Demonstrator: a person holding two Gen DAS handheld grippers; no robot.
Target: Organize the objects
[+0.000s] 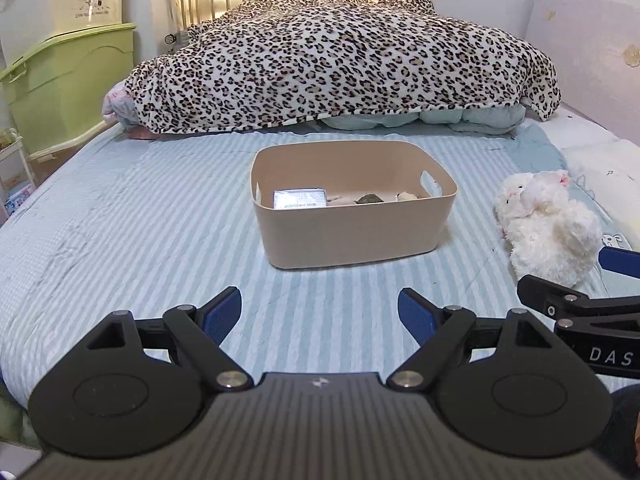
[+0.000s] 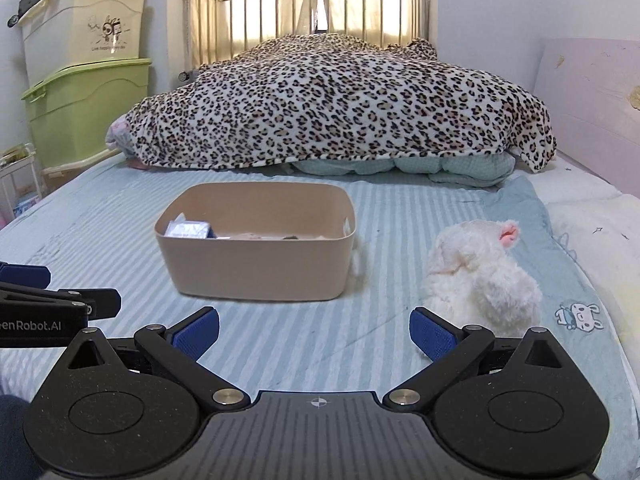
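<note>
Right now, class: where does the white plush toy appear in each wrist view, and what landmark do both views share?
Left wrist: white plush toy at far right, right of the beige bin.
Right wrist: plush toy right of centre, beside the right gripper's right finger.
Shared landmark: leopard blanket behind the bin.

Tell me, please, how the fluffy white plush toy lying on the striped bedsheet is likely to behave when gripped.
The fluffy white plush toy looks soft, so it would probably compress between the fingers. It seems light for its bulk. Being limp, its ungripped parts may sag. Its long pile might slip slightly, though it is hardly fragile.
</note>
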